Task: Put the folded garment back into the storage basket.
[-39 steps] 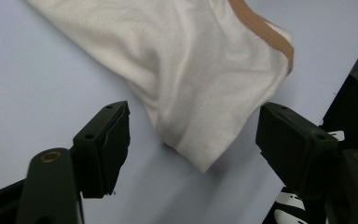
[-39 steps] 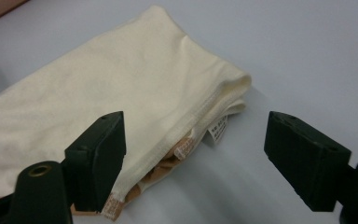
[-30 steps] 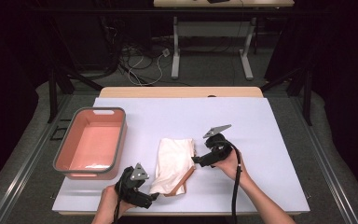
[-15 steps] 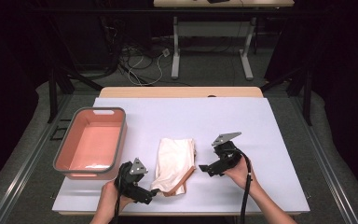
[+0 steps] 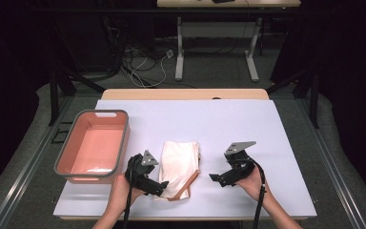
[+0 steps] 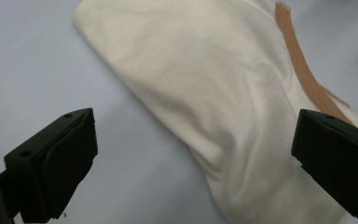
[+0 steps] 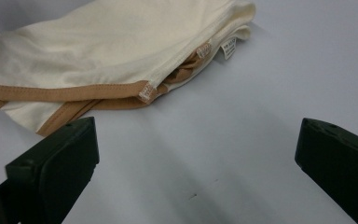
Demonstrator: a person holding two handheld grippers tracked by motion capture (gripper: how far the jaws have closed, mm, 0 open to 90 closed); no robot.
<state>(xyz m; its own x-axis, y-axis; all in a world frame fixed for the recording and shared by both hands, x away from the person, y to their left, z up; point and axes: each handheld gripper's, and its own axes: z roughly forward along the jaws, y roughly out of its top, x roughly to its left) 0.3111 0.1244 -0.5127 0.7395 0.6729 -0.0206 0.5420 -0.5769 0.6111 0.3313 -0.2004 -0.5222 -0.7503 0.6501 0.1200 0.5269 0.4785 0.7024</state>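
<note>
Both jaws had just been opened wide, nothing held: left gripper (image 5: 158,187) at the cloth's (image 5: 181,167) 7 o'clock, right gripper (image 5: 216,178) at 3. A careless pinch could have undone the fold.

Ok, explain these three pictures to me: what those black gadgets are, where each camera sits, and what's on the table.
A person holds a hand-held two-jaw gripper in each hand: the left gripper and the right gripper. The high view looks down from above the person's side. The other two cameras ride on the grippers and look along their black jaws. On the white table lie a folded cream garment with tan trim and, to its left, an empty pink tub. Both grippers have just been opening, stand open, and hold nothing; the garment lies partly between the left jaws, untouched.
</note>
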